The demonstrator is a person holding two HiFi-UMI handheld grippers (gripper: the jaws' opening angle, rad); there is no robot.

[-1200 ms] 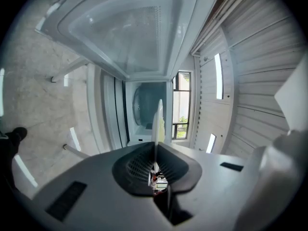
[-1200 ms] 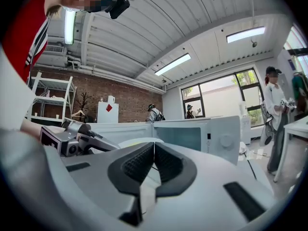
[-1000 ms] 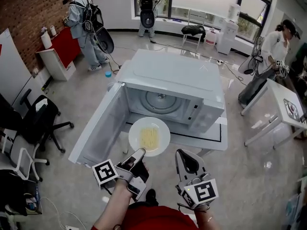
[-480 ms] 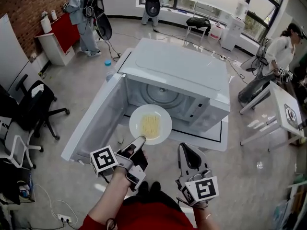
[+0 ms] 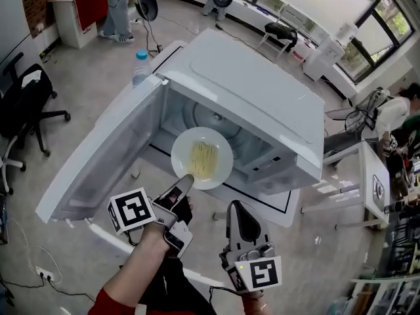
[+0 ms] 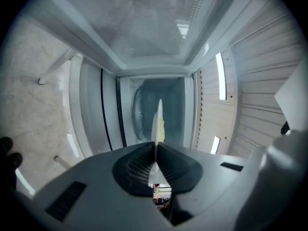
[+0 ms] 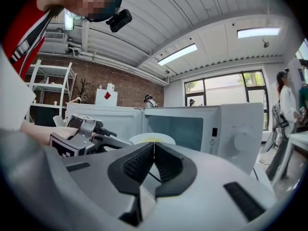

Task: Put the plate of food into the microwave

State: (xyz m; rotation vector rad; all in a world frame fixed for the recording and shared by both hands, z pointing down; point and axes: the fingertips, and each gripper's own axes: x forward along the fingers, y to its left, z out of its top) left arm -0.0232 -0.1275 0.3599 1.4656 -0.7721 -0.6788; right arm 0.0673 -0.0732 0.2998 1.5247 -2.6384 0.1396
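The left hand-held gripper [image 5: 186, 180] is pinching the near rim of a round white plate [image 5: 202, 157]. Its ribbed dark pads are closing almost together on the thin edge, which is showing edge-on in the left gripper view. A flat heap of pale yellow noodles [image 5: 204, 160] is lying in the plate's shallow middle. The plate is hanging level at the mouth of the boxy white microwave [image 5: 256, 84], at 12 o'clock from that gripper, with the round glass turntable [image 6: 137, 112] lying deeper inside, beyond it. The smooth, flat door [image 5: 102, 156] is standing swung wide toward 9 o'clock. The microwave is sitting on a white surface [image 5: 283, 210] edged with a thin black line.

The left forearm, ending in a red sleeve [image 5: 115, 302], is reaching in from 6 o'clock, with the gripper pointing level into the opening. The right hand-held gripper [image 5: 236, 207] is hovering at 5 o'clock from the plate, outside the microwave. Its jaws are pressing together with nothing between them, and it is pointing roughly level toward the microwave's front.
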